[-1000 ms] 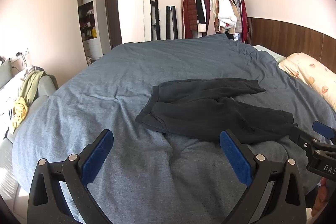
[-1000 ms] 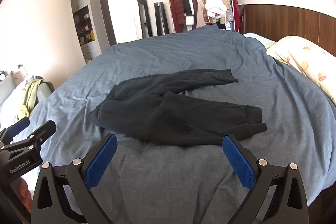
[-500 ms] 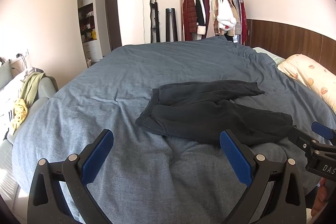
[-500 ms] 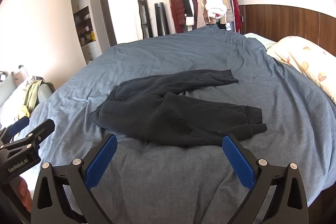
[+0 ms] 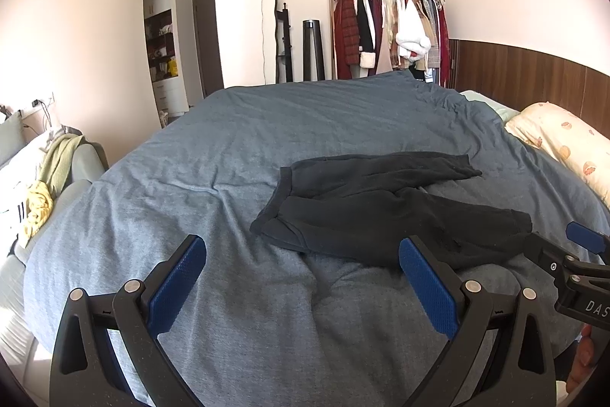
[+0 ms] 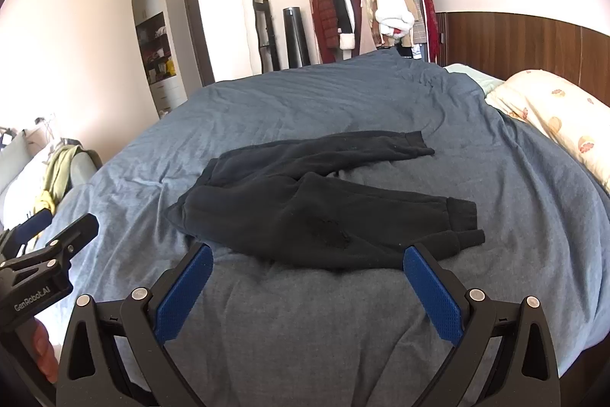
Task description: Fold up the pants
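Note:
A pair of black pants (image 5: 373, 212) lies spread on the blue-grey bed cover (image 5: 228, 147), waistband to the left, two legs splayed to the right. It also shows in the right wrist view (image 6: 305, 208). My left gripper (image 5: 301, 277) is open and empty, hovering near the bed's near edge, short of the waistband. My right gripper (image 6: 305, 277) is open and empty, just short of the near leg. Each gripper shows at the edge of the other's view: the right one (image 5: 572, 269), the left one (image 6: 42, 254).
A patterned pillow (image 5: 564, 147) lies at the right by a wooden headboard wall. A clothes rack (image 5: 385, 25) stands beyond the bed's far end. A sofa with a green and yellow cloth (image 5: 49, 178) sits left of the bed.
Both grippers have shifted only slightly; the pants sit a little farther off in the left wrist view. Nothing was grasped.

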Demonstrator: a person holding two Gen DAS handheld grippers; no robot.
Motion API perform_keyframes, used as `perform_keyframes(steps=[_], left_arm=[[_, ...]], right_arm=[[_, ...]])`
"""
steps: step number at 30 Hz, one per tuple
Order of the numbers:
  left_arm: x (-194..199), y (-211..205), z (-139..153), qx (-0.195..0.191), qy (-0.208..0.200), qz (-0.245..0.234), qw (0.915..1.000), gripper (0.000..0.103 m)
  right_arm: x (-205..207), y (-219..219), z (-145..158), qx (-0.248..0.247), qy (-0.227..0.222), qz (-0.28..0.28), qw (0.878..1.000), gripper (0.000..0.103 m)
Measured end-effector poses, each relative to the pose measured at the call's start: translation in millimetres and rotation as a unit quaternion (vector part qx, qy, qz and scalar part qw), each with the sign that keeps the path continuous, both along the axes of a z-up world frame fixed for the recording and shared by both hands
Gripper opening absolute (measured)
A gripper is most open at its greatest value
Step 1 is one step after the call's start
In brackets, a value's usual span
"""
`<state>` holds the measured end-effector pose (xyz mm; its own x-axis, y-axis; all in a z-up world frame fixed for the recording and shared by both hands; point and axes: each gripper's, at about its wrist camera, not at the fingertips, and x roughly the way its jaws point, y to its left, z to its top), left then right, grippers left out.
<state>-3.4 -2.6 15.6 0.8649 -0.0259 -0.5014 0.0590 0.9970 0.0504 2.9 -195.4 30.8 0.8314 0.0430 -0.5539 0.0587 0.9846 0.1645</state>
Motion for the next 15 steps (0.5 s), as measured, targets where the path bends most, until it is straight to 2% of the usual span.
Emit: perform_keyframes(steps=[15], left_arm=[[-4.4, 8.5, 1.3, -0.004, -0.006, 0.004, 1.0, 0.103]], right_arm=[[0.3, 1.3, 2.1, -0.001, -0.002, 0.001, 1.0, 0.102]])
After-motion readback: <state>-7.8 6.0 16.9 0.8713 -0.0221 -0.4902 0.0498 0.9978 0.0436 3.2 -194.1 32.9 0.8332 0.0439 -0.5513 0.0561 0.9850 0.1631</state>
